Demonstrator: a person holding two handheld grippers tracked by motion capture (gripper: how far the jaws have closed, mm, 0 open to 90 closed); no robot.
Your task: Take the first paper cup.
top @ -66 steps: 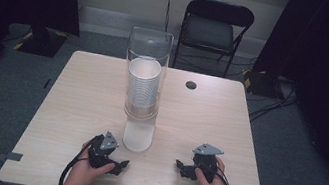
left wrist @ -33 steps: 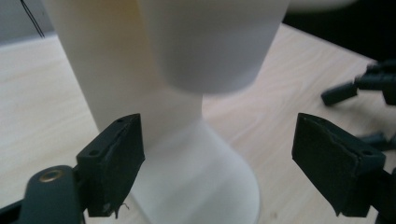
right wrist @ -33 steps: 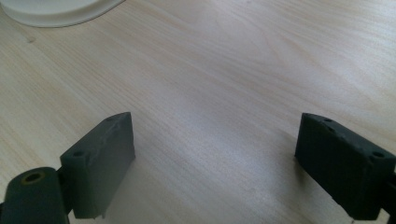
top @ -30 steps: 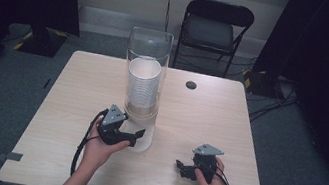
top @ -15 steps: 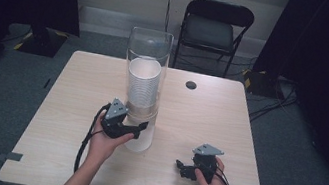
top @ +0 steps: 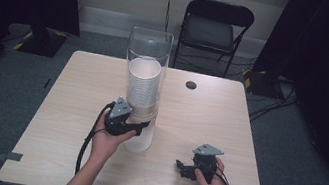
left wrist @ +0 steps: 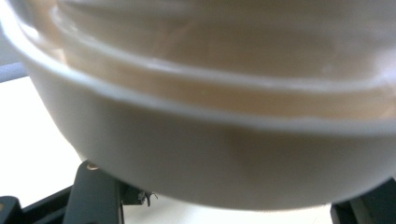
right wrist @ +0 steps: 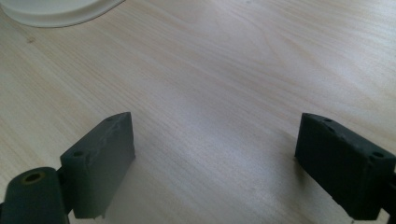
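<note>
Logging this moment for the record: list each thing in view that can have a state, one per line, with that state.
Left gripper: jaws open around the bottom cup of the stack, off the table.
Right gripper: open, holding nothing, resting on the table.
Cup stack: upright, nested, inside the dispenser.
Clear tube dispenser: upright, open at top.
Folding chair: unfolded, unoccupied.

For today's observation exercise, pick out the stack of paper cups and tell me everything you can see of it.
The stack of paper cups is white and ribbed with nested rims, standing upright inside a clear tube on a translucent base near the middle of the wooden table. Its top cup is open and looks empty. The left gripper is up against the stack's lower end; in the left gripper view a cup rim sits blurred between the jaws. Whether the jaws actually touch it cannot be told.
</note>
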